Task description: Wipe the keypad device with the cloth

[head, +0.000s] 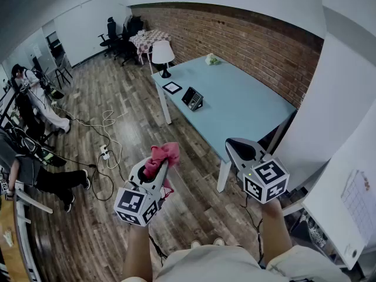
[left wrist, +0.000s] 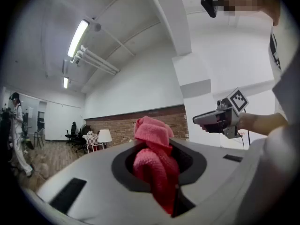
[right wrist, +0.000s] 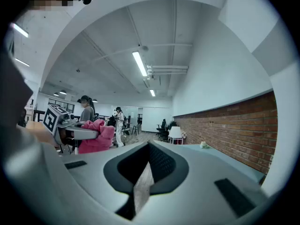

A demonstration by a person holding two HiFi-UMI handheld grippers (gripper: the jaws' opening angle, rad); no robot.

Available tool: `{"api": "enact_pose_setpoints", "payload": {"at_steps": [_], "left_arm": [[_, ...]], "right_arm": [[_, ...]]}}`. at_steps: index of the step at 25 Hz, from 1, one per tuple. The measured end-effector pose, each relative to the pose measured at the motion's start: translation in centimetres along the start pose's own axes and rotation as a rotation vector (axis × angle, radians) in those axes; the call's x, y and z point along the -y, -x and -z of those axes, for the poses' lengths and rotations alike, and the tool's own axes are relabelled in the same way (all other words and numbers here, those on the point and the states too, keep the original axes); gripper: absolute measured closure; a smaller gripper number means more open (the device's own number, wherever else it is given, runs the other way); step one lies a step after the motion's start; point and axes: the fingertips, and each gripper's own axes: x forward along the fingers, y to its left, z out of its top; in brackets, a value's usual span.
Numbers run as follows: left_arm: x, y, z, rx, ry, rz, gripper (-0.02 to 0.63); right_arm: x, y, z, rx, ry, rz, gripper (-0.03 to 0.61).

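Note:
The keypad device [head: 192, 98], small and dark, stands tilted on the light blue table [head: 247, 107], well ahead of both grippers. My left gripper [head: 160, 168] is held over the wooden floor, shut on a pink cloth [head: 164, 155]. In the left gripper view the cloth [left wrist: 154, 163] bunches up between the jaws and hangs down. My right gripper [head: 239, 148] is near the table's front corner, shut with nothing in it. In the right gripper view its jaws leave only a thin slit, and the pink cloth [right wrist: 96, 136] shows at the left.
On the table stand a white lamp [head: 163, 54], a black-framed flat item [head: 172, 87] and a small white crumpled thing [head: 211, 59]. A brick wall [head: 252, 37] runs behind the table. Cables and a power strip [head: 104, 151] lie on the floor at left, near people.

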Motion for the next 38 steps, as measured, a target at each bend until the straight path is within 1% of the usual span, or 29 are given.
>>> {"api": "enact_pose_setpoints", "payload": {"at_steps": [3,6,14,21,26,33,38], "left_arm": [[-0.2,-0.6,-0.4,0.011,-0.031,-0.016,0.511],[-0.3,-1.1,-0.6,0.011,-0.051,-0.011,0.511],[-1.5,-1.8,0.1,0.007,-0.033,0.007,0.511],[-3.2,-2.0,1.6,-0.016,-0.029,0.022,0.511],[-4.3,-3.0,2.7,-0.019,-0.025,0.041,0.511],[-6.9,-8.0,4.4,-0.044,-0.012,0.047,0.511],[-9.8,-14.6,5.1,-0.055,-0.019,0.036,0.511]], "right_arm": [[0.0,-0.2,0.0,0.005,-0.002,-0.003,0.569],[0.3,-0.5,0.2,0.002,-0.004,0.009,0.569],[0.2,-2.0,0.5,0.013,0.005,0.032,0.569],[-0.4,-3.1,0.8,0.035,-0.07,0.049,0.569],[-0.4,-4.5,1.9,0.021,-0.06,0.057,0.569],[3.6,-8.6,3.3,-0.008,-0.051,0.087,0.569],[9.4,-13.7,4.6,-0.028,-0.059,0.088,0.569]]}}
